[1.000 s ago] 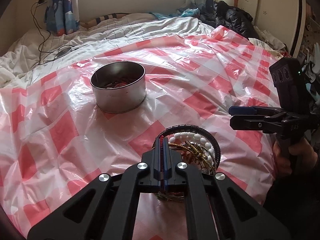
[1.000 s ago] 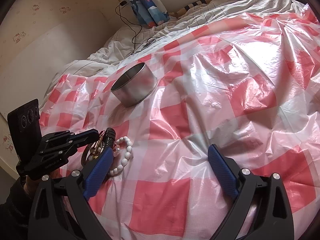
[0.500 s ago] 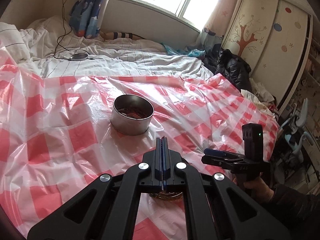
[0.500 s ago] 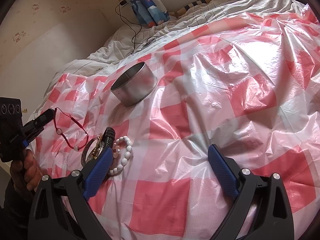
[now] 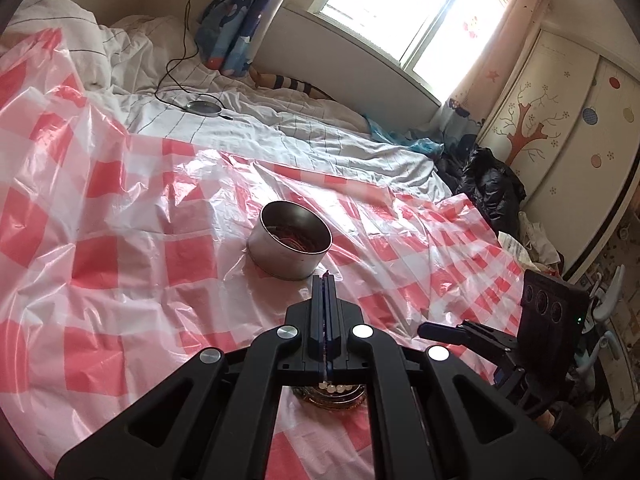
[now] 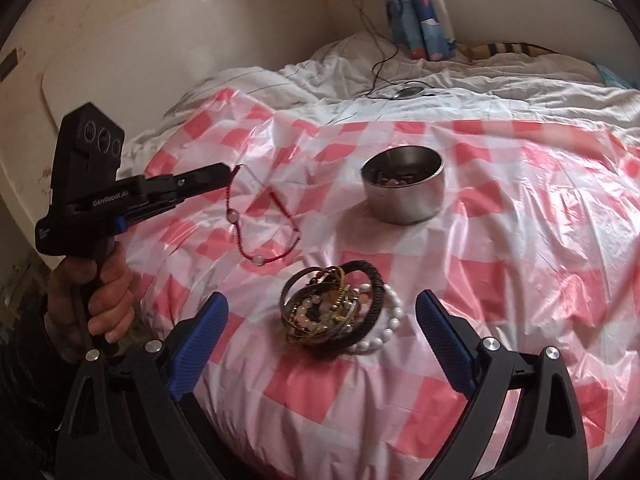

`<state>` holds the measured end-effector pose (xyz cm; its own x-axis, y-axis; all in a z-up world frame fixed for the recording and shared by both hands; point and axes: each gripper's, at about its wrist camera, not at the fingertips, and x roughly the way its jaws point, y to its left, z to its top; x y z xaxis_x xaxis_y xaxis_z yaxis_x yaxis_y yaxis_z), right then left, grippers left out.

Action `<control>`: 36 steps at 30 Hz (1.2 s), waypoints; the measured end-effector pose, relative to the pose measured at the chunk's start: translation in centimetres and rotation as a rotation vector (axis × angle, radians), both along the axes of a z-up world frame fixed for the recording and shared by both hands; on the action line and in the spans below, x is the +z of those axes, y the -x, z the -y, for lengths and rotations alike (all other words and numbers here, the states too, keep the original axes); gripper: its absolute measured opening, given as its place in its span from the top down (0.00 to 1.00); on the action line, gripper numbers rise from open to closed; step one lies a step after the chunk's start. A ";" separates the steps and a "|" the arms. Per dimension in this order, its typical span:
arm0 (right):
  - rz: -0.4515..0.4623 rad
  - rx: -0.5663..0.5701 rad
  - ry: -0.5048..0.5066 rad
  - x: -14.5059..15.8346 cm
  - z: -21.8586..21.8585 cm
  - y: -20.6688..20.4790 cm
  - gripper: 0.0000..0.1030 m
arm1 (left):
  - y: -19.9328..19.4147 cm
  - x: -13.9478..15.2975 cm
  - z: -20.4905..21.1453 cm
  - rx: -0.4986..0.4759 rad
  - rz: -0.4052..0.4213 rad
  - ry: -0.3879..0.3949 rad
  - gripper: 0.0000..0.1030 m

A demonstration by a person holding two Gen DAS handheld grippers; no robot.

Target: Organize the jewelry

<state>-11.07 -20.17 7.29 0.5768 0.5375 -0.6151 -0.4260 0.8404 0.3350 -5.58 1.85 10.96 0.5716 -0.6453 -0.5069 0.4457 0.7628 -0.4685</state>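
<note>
Two grippers hang above a bed covered with a red-and-white checked plastic sheet (image 6: 500,240). The left gripper (image 6: 224,174), seen from the right wrist camera, is held by a hand (image 6: 100,300) wrapped round its pistol-style handle at the left of the view; it points across the sheet, roughly level to slightly down, and its jaws are pressed together on a red cord bracelet (image 6: 264,220), which dangles from the tips in a loop with small pale beads on it, clear of the sheet. In the left wrist view the same jaws show as a thin closed line aimed towards the metal tin (image 5: 290,240). The right gripper (image 6: 320,328) tilts downward with its blue-padded jaws spread wide and nothing between them, poised over the pile of bracelets (image 6: 336,308), a tangle of gold, black and white-beaded bands lying on the sheet. The tin stands beyond the pile with jewelry already inside.
</note>
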 end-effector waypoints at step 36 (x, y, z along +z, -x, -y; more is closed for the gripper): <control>-0.081 -0.061 0.406 -3.9 -5.0 -3.5 0.84 | -0.1 -7.3 4.0 -0.218 -0.074 -0.291 0.92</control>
<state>-7.60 -15.14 3.40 0.5410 0.2085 -0.8148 -0.3575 0.9339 0.0016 -5.45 -2.20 3.63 0.3916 -0.5704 -0.7220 0.5850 0.7600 -0.2831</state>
